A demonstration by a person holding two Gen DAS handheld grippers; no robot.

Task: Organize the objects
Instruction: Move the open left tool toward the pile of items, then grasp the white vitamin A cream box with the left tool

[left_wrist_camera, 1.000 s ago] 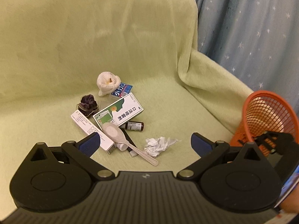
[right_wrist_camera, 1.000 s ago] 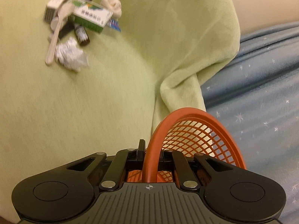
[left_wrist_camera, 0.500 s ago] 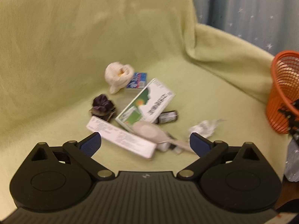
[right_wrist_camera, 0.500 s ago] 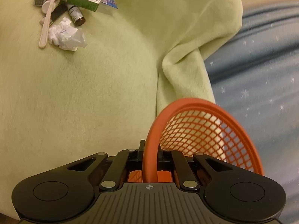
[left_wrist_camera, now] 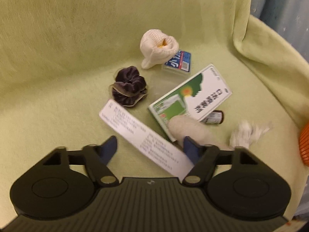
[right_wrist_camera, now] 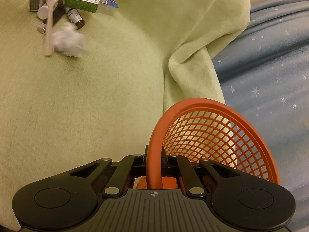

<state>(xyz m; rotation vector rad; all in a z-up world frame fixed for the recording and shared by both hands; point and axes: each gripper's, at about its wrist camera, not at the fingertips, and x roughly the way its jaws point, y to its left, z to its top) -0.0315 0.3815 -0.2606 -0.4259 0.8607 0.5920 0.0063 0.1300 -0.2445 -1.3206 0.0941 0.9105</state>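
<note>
1. On the green-covered seat [left_wrist_camera: 58, 67] under my left claw [left_wrist_camera: 149, 147], a cluster of small things lies near the middle, toward the backrest.
2. My left claw's jaws are closing, with the long white box [left_wrist_camera: 143, 137] lying slantwise between the blue pads [left_wrist_camera: 109, 148]; the pads do not yet press on it.
3. Just beyond that box sits a dark velvet scrunchie [left_wrist_camera: 128, 89], and further back a cream knitted sock ball [left_wrist_camera: 158, 47] rests against a blue-labelled clear packet [left_wrist_camera: 178, 62].
4. To the right of the long box, a green-and-white carton [left_wrist_camera: 193, 98] lies tilted, with a pale plastic spoon [left_wrist_camera: 185, 128] over its near corner and a small brown bottle [left_wrist_camera: 214, 118] poking out from under its right edge.
5. A crumpled white tissue [left_wrist_camera: 245, 133] lies just right of the spoon, nearer the seat's right armrest.
6. My right claw [right_wrist_camera: 154, 166] is clamped tight on the rim of the orange mesh basket [right_wrist_camera: 212, 127], which sits off the seat's right edge, beside the draped cover and a blue star-patterned cloth [right_wrist_camera: 270, 58].
7. From the right wrist view, the same pile shows at the far left corner of the seat, well apart from the basket.
</note>
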